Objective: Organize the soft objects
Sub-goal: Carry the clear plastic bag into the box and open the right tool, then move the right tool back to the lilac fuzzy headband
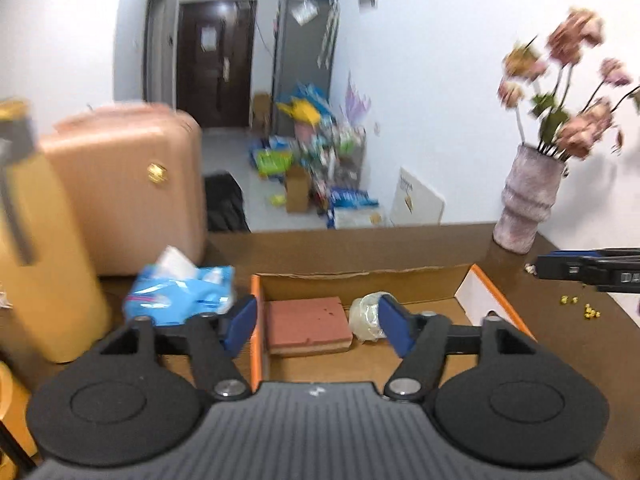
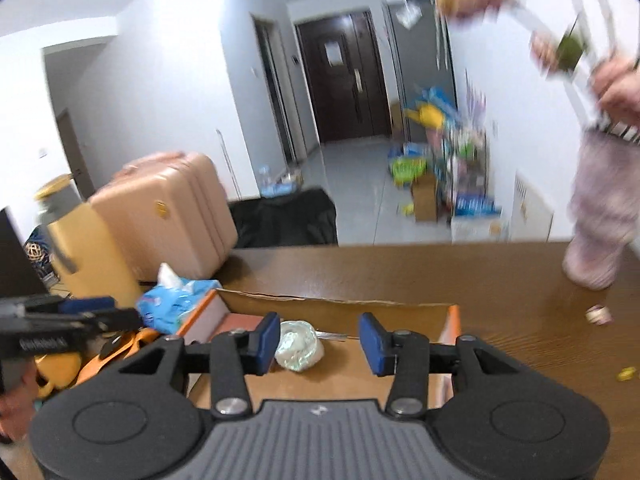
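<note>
Bench (image 2: 400,276) looks like wood grain with a slight sheen, box (image 2: 340,308) is raw matt cardboard, tissue pack (image 1: 180,292) is glossy plastic film, vase (image 1: 524,200) looks rough and matt.

In the cardboard box (image 1: 472,292) on the table (image 2: 400,272), the sponge block (image 1: 306,322) lies left of the wrapped bundle (image 1: 366,316), with the tissue pack (image 1: 180,294) outside left.

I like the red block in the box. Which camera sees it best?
The left wrist view. There the red block lies in full sight on the floor of the cardboard box, beside a clear wrapped bundle. In the right wrist view, I cannot find the block; the gripper's own parts cover that area.
</note>
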{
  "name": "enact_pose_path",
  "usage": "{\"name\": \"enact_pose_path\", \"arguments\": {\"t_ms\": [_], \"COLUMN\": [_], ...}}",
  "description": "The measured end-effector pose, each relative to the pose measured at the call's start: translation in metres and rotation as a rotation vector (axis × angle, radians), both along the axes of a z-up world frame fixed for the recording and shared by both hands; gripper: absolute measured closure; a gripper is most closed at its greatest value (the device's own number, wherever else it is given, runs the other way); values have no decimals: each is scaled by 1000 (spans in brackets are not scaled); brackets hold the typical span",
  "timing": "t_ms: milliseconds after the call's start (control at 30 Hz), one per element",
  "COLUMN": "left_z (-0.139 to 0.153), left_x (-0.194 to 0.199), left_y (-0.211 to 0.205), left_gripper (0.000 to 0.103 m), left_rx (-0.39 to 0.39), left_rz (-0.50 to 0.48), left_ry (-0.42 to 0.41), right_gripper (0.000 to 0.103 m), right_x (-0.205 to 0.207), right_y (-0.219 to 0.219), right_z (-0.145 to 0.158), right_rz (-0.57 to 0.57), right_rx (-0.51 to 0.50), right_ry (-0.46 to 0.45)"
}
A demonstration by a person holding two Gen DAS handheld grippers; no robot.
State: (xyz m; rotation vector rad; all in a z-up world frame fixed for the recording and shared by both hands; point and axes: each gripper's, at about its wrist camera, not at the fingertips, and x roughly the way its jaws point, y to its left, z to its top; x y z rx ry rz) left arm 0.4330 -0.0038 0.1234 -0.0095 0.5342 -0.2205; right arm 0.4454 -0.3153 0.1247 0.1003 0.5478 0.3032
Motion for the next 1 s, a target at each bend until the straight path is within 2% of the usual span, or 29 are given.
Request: {"name": "enact_pose_path", "arguments": {"t_ms": [33,133,200,267,333,433,533,600,667,800,867,1000], "left_z": [5,16,18,16,11,-9,-36,-51,-69,-95,-100,-100], "left_x": [-16,-72,-107,-145,-179,-226,-270,-296,-317,-336,-339,-339], "left_y": [2,5,5,6,8,11,8,9,9,17,20,24], "left_gripper": [30,29,22,19,17,14,14,8,7,7,7,7], "left_rx": [7,42,55,69,71,61,97,81,52,33,44,52], "left_rz": [6,9,9,-8,-16,-17,0,26,57,67,68,81], "left_ry": [-23,-96,-141,-187,-222,-263,-287,-296,-292,-218,-192,-194], "right_gripper": [53,51,48,36,33,28,28,24,18,18,18,18], "right_x": [-19,-77,-116,-154,-191,-234,-279,-302,-326,-357,-363,-368], "right_y": [-3,-11,-12,-13,-14,-14,-8,-3,1,7,9,16], "right_z": [8,22,26,26,21,4,-18,-32,-49,-83,-95,-105], "right_rz": [0,5,7,7,-1,-14,-41,-61,-69,-52,-53,-82], "right_rx": [-2,-15,-38,-56,-61,-45,-60,-70,-53,8,12,-24], "right_ry": [-25,-92,-144,-191,-222,-230,-259,-285,-307,-295,-275,-260]}}
